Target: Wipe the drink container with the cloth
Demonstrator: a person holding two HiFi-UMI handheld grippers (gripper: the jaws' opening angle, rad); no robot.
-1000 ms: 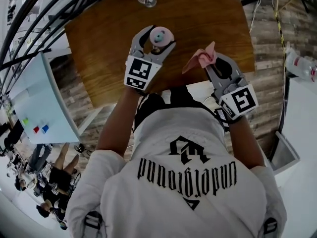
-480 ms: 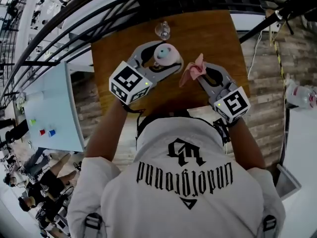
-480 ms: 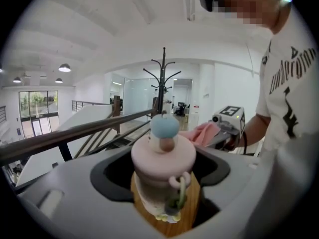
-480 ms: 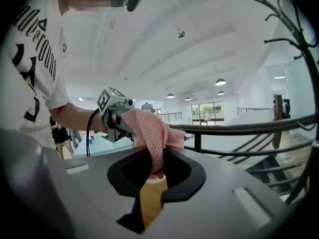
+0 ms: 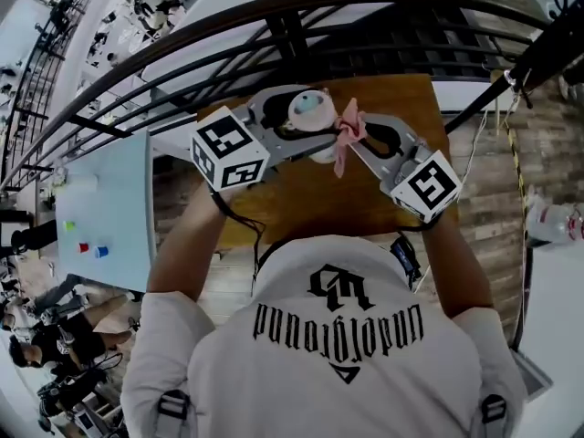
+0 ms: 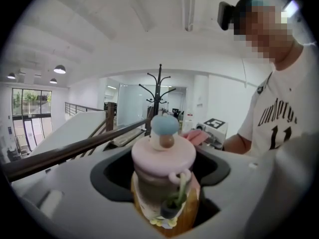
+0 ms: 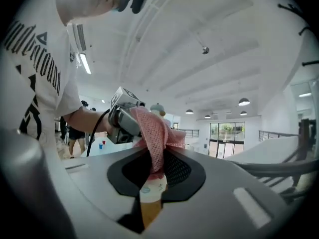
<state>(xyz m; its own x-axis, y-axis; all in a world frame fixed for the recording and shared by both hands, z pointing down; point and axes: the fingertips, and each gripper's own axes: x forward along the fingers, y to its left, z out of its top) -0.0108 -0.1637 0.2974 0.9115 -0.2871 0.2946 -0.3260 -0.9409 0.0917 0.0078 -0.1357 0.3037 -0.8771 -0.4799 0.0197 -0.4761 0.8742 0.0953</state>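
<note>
Over the table, left gripper clamps the drink container (pink lid); right gripper pinches the cloth beside it.

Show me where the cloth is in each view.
Head view: cloth at top centre, just right of the container.
Left gripper view: cloth right of centre, peeking out from behind the container.
Right gripper view: cloth at centre, pinched between the jaws.
Shared landmark: the container's blue cap, next to the cloth in all three.
</note>
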